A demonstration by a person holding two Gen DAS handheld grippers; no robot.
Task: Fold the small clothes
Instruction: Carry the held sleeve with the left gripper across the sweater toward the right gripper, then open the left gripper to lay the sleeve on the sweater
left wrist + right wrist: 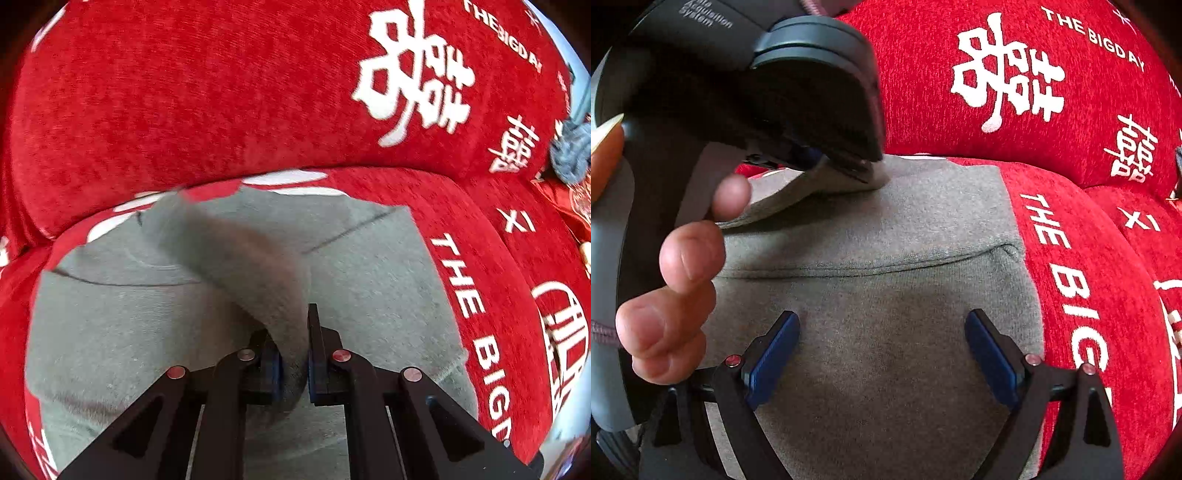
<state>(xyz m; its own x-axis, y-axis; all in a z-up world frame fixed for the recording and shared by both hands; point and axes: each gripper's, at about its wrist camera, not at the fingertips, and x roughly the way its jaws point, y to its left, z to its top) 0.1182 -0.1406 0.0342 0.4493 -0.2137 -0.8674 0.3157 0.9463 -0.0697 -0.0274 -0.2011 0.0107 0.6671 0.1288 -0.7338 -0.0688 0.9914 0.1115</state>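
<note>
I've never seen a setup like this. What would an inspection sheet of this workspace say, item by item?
Surface: red sofa cover with white characters and "THE BIG DAY" lettering, over seat and backrest.
Job's things: grey garment spread flat on the seat; one part lifted and drawn over the rest.
Clutter: blue-grey knotted item at the right edge of the left wrist view.
Grippers: left gripper shut on the lifted grey fabric; right gripper open over the garment, holding nothing.
Cables: nothing seen.
Surroundings: person's hand holding the left gripper's handle; little else visible.
</note>
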